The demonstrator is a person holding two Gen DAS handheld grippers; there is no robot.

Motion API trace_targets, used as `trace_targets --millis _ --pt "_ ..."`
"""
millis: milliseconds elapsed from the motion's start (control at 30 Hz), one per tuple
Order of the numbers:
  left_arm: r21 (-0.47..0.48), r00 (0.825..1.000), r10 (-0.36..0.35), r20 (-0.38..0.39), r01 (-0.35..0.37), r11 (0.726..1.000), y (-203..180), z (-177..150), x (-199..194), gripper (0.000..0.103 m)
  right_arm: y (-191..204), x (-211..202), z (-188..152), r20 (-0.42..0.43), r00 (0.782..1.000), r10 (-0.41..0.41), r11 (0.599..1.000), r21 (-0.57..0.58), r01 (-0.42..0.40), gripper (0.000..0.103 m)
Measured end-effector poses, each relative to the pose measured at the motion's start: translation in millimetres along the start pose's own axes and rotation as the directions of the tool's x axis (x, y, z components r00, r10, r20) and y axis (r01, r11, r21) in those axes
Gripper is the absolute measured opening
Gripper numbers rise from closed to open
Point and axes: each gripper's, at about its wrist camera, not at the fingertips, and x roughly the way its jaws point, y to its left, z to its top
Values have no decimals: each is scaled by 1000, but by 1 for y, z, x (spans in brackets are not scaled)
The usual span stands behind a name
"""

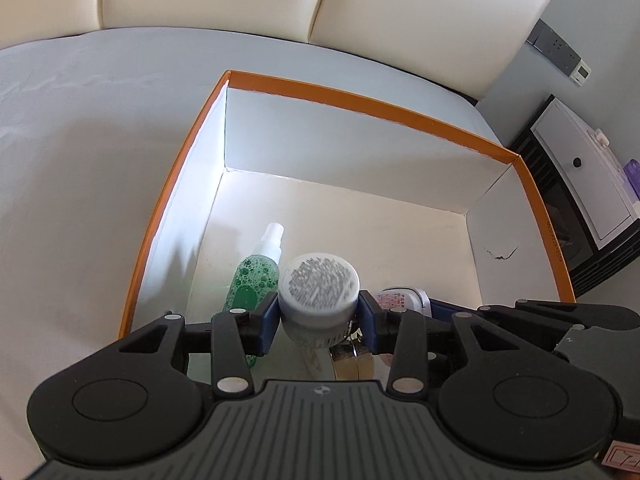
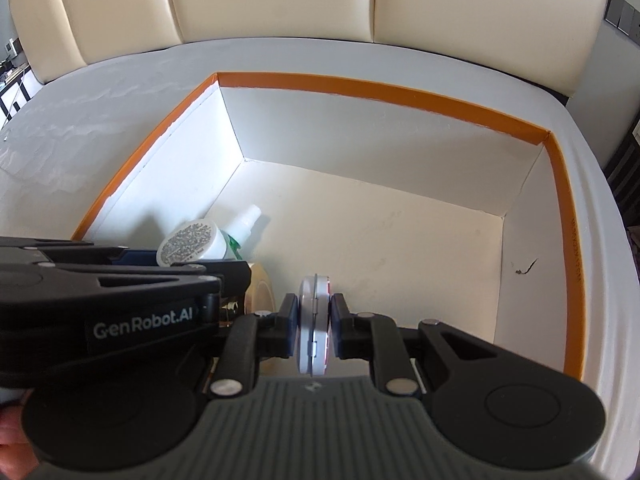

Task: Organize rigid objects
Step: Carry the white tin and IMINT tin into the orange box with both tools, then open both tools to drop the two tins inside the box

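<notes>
My left gripper (image 1: 319,312) is shut on a round white jar (image 1: 318,288) whose printed base faces the camera, held low inside the orange-rimmed white box (image 1: 360,100). A green spray bottle (image 1: 258,268) lies on the box floor just left of the jar. My right gripper (image 2: 314,320) is shut on a flat white round case (image 2: 314,320), held on edge above the box floor (image 2: 380,232). In the right wrist view the left gripper (image 2: 132,268) and its jar (image 2: 192,243) are close on the left. A gold lid or tin (image 2: 262,292) sits under the jar.
The box stands on a pale grey sheet (image 1: 80,140) with a cream padded headboard (image 1: 400,12) behind. A dark cabinet with a white drawer unit (image 1: 580,184) stands at the right. The far and right parts of the box floor (image 1: 380,232) are bare.
</notes>
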Motion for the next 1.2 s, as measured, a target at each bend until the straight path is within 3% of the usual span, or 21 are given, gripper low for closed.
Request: trace_targets --millis 67,200,300,467,900,1200 --pt "-3 1000 1 2 -1 1000 1 -1 -1 48 2 -1 0 -2 1000 -7 1000 -8 7 15" --pt "-14 1000 -22 23 22 1000 1 0 -4 62 7 2 5 -9 1000 -16 1000 -16 16 15" --pt "-20 998 -38 50 39 999 2 1 -11 64 11 2 7 -12 1000 -27 999 -26 27 15" --pt "-40 995 -45 88 48 998 8 3 -20 65 18 7 10 -27 999 -26 999 -34 25 15" --pt "-57 996 -8 85 13 998 19 2 -15 65 36 25 18 -66 998 -26 999 -37 24 16" --pt "-19 990 -24 137 27 999 9 -1 -26 65 35 11 15 -26 998 -56 997 -60 54 24"
